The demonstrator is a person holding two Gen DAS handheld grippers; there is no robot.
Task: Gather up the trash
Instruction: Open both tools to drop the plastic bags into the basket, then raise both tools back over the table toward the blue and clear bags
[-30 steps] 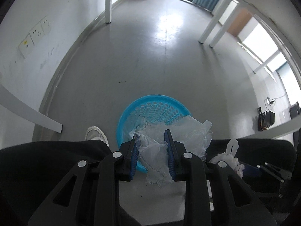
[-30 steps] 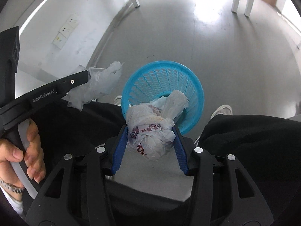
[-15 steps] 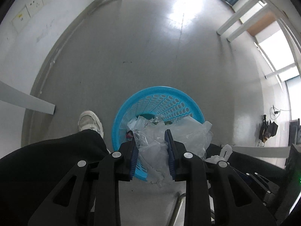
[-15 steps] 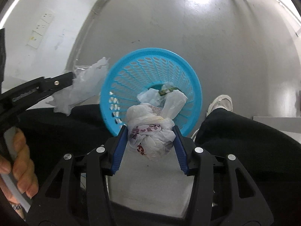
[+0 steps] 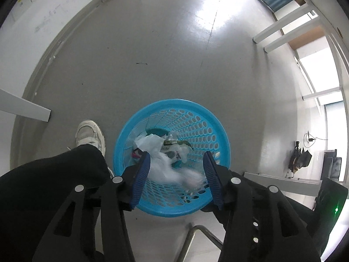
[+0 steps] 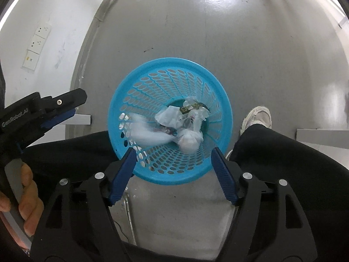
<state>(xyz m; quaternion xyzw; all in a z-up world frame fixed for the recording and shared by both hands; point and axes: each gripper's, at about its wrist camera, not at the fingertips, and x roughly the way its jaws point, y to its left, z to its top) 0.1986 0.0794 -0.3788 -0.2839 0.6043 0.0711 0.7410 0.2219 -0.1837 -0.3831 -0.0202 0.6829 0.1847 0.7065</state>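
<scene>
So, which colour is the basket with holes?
The basket is bright blue, clearest in the right wrist view.

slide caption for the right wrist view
Open right tool above the blue basket, knotted white bag inside.

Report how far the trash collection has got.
Done: the clear plastic bag and the knotted white bag lie in the blue basket. In hand: nothing; left gripper and right gripper are both open above it. No further trash shows on the floor.
</scene>
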